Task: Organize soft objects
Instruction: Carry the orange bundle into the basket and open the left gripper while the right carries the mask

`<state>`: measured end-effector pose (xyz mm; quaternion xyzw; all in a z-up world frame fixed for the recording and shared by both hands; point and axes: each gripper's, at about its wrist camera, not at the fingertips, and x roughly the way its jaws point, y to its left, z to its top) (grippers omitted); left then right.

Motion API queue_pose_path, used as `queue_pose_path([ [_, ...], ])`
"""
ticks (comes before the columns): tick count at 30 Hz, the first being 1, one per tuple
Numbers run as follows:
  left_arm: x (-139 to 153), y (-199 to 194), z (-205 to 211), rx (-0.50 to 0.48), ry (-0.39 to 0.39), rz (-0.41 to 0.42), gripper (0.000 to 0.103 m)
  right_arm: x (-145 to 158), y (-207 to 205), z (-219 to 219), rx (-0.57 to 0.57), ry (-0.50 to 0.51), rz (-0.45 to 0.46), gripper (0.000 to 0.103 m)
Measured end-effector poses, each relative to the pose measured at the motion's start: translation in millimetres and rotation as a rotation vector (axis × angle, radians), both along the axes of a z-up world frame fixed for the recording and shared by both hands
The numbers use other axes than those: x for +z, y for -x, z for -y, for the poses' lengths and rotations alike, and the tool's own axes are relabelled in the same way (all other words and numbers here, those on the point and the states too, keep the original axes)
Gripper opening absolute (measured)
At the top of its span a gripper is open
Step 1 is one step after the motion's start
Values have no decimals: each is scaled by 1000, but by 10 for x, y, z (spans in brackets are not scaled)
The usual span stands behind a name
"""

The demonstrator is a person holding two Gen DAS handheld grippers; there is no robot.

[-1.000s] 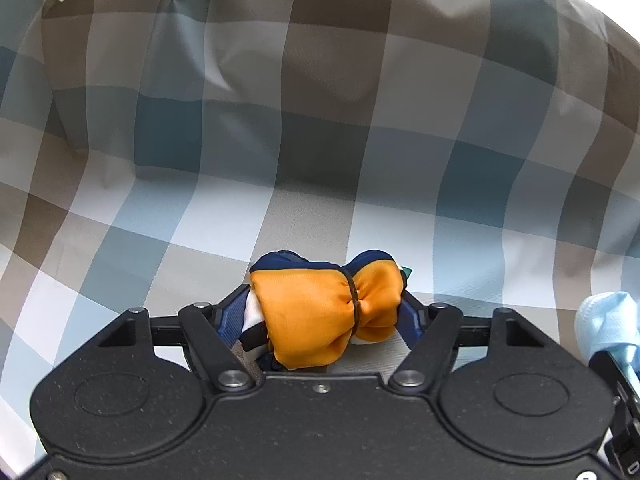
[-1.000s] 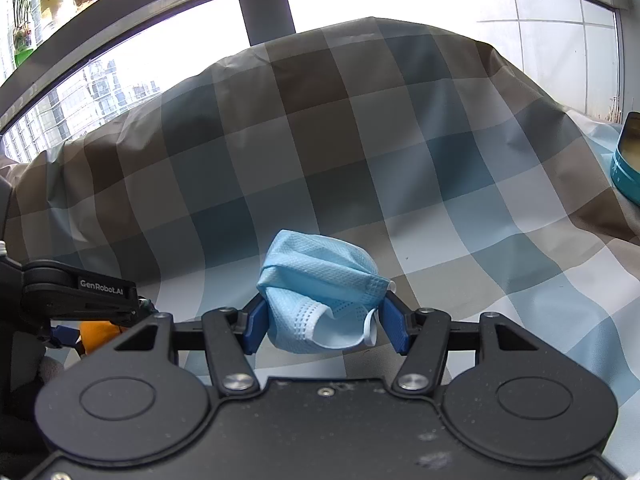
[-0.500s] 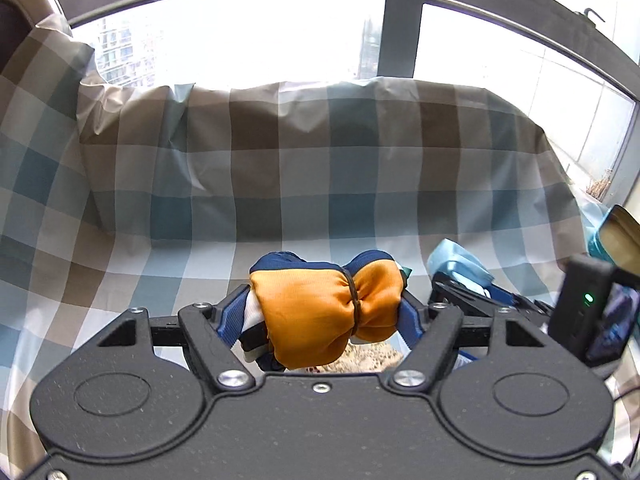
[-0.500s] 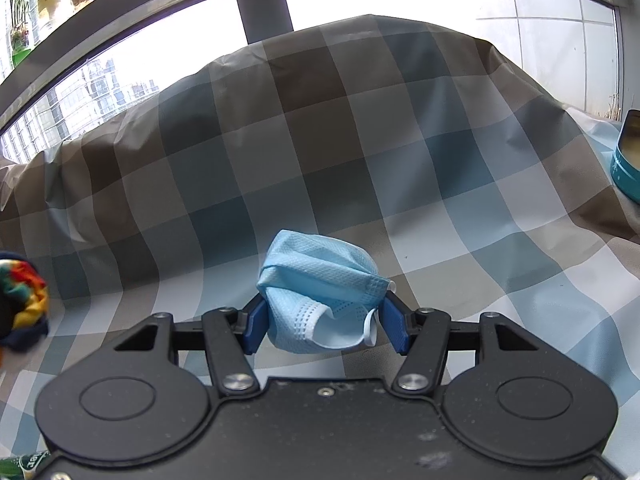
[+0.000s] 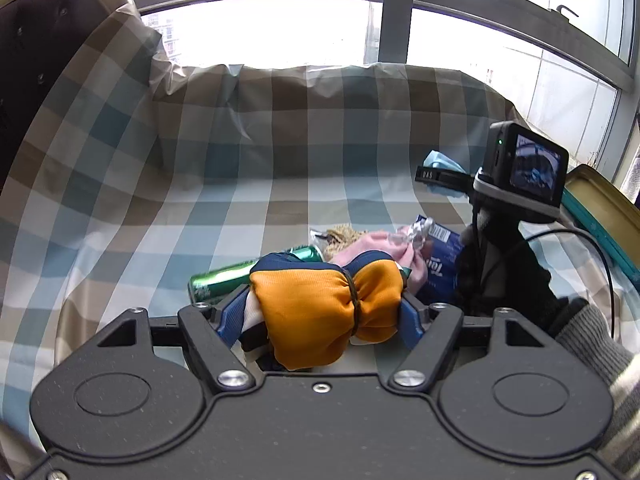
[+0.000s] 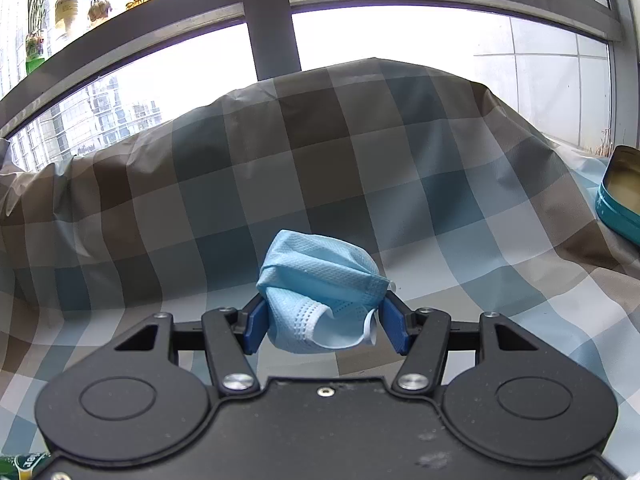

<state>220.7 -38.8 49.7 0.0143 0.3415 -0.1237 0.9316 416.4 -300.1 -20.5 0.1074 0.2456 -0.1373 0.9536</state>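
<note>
A home suggested, checked cloth draped by large windows, tufted chair back, city towers seen outside

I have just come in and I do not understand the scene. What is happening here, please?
A person holds a two-finger gripper in each hand over a checked cloth. The left gripper is shut on an orange and navy fabric bundle. The right gripper is shut on a crumpled light blue face mask. A green can, pink cloth and other items lie in a pile.
</note>
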Motion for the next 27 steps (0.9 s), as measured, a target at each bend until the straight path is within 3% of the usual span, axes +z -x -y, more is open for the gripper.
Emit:
queue_pose_path([
  [8, -223, 585, -272, 30, 10, -61, 69, 113, 14, -114, -21, 74, -29, 58],
  [13, -335, 778, -334, 31, 12, -84, 69, 303, 233, -293, 79, 169, -51, 58],
  [20, -372, 958, -384, 25, 14, -79, 69, 785, 1068, -570, 252, 128, 46, 58],
  [27, -403, 1155, -426, 28, 3, -86, 69, 951, 2183, -774, 377, -27, 80, 58],
])
